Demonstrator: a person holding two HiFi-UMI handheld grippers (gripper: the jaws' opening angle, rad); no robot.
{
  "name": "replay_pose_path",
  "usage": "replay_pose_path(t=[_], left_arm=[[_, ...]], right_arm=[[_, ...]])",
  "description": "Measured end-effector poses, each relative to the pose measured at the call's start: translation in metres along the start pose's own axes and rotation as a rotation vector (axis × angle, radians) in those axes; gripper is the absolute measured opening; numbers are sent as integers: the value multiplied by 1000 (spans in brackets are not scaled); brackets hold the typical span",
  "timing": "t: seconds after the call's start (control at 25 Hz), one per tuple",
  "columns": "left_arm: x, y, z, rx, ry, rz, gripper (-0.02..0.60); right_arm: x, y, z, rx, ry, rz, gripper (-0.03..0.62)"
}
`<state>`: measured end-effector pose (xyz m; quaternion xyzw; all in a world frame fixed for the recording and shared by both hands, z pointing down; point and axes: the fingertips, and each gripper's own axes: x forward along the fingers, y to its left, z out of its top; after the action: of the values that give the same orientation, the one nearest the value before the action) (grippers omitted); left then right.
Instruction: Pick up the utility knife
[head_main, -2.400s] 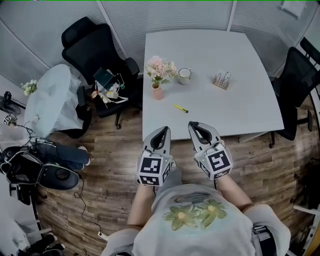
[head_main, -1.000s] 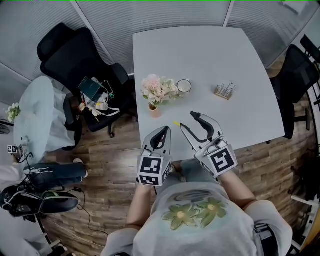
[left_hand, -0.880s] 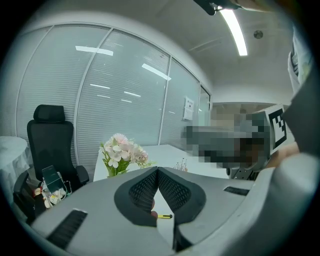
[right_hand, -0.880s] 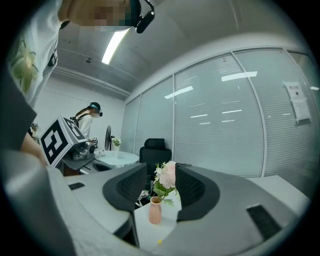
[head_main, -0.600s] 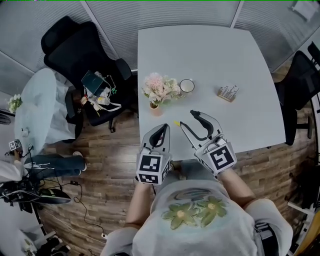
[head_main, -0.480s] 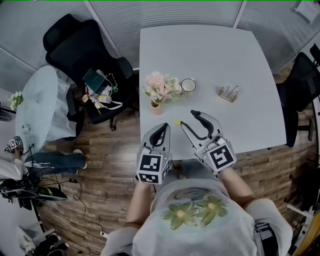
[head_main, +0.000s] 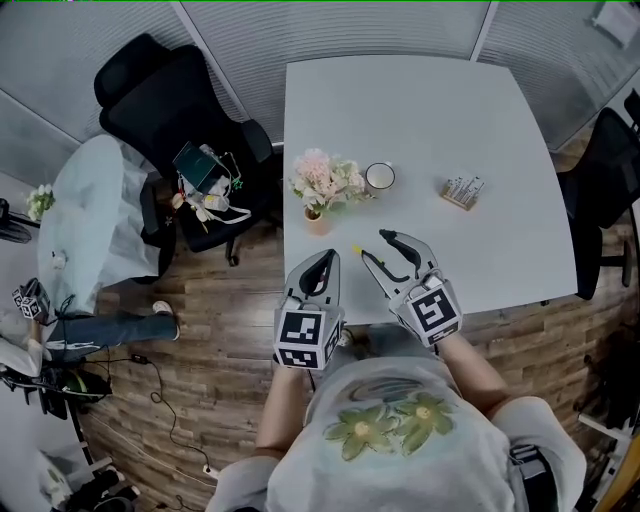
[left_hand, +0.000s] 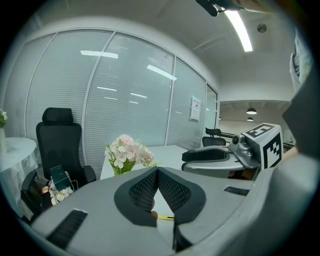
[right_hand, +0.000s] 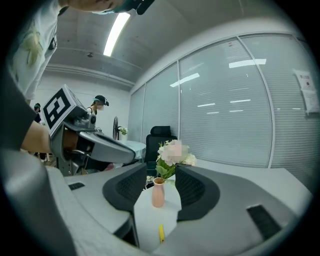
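**Right gripper open beside the knife, left gripper closed**

The right gripper (head_main: 375, 246) has its jaws spread wide with nothing clamped. In its own view the gap frames the knife (right_hand: 161, 233), which lies flat on the table low in the frame, with a pink vase (right_hand: 158, 192) of flowers farther back. In the head view the yellow knife sits just beside the tip of this gripper's jaw that lies nearer frame left, close to the table's near corner at frame left. Whether that jaw touches the knife cannot be told.

The left gripper (head_main: 324, 258) has its pads pressed together at the tips and holds nothing. A thin slice of the knife shows through the wedge below them in its own view.

The white table (head_main: 430, 120) fills the upper centre of the head view. On it are the vase, a cup (head_main: 380, 178) just to the vase's right in the frame, and a small block of items (head_main: 462, 191) farther right. A black chair (head_main: 165, 95) with clutter on its seat stands at upper left. Below it is a round table under a white cloth (head_main: 95, 225). Another dark chair (head_main: 610, 165) sits at the right edge. The floor (head_main: 220, 360) is wood plank, and glass walls with blinds (head_main: 330, 25) run along the top.

Both forearms reach up from the lower centre of the frame, side by side, with the marker cubes facing the camera. The left gripper points straight up the frame at the table's near edge. The right gripper angles toward upper left, over the tabletop.
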<state>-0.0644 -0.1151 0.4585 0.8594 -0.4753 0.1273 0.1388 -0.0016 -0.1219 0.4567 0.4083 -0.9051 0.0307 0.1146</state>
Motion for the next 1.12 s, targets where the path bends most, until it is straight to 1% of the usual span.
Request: replay_pose_path(t=[0.68,1.12], left_arm=[[10,6,-6,-15,28,22,-8],[14,17,-12,-36,52,57,-8]], right_arm=[[18,-6,-72,10,157,48,186],[33,-11,-104,16,226,72,186]])
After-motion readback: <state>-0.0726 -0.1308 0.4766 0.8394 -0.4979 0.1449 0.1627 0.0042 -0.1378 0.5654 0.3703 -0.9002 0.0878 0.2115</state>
